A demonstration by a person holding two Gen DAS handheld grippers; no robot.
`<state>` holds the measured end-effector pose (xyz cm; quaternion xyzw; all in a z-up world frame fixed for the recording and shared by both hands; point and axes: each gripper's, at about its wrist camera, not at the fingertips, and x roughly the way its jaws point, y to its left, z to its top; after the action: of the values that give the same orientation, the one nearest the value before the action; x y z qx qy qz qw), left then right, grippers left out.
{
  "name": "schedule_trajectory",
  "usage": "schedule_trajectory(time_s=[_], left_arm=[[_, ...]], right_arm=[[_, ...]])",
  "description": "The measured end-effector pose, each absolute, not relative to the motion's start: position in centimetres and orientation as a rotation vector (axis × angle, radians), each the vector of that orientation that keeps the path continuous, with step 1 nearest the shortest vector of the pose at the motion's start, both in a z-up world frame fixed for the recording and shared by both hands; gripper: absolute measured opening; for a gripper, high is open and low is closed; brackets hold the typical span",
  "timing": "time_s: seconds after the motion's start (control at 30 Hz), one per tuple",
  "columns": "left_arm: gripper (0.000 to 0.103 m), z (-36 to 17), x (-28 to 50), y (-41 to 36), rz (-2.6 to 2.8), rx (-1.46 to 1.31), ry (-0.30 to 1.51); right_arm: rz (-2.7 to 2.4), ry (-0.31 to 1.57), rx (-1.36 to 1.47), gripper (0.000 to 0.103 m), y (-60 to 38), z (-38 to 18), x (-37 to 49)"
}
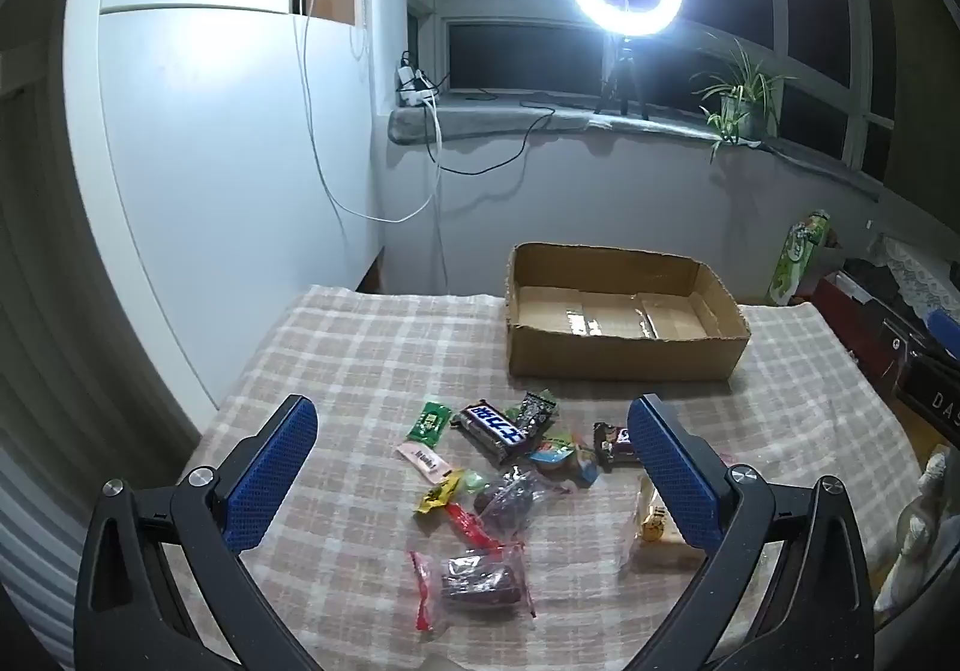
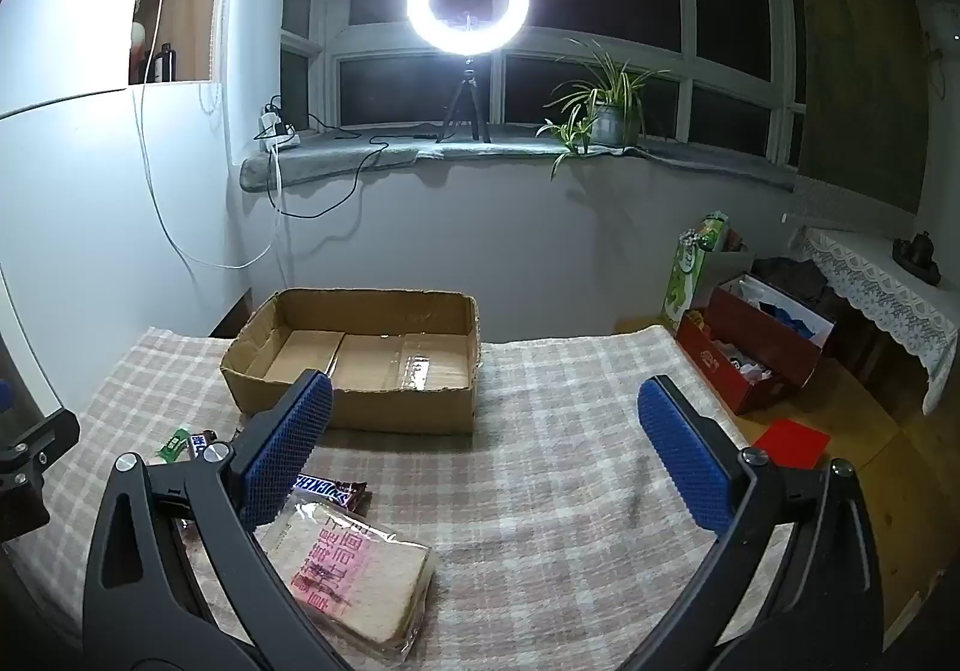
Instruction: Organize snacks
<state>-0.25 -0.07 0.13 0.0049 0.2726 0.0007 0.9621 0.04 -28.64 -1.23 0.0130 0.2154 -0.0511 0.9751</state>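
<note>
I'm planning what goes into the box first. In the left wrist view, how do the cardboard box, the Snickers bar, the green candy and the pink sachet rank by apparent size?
1. cardboard box, largest by far
2. Snickers bar
3. green candy and pink sachet: these look about alike, so I won't rank them.

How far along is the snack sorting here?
Nothing looks done: the cardboard box is empty. Nothing is in hand: left hand-held gripper and right hand-held gripper are open. Left: the snack pile and wrapped sandwich lie on the tablecloth.
</note>
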Motion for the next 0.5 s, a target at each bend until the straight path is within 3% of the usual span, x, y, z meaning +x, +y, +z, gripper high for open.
schedule_trajectory(time_s=[0.5], left_arm=[[0.103,-0.1,0.4,0.2,0.019,0.005,0.567]], right_arm=[[-0.076,0.473,0.045,0.103,-29.2,-2.6,0.7]])
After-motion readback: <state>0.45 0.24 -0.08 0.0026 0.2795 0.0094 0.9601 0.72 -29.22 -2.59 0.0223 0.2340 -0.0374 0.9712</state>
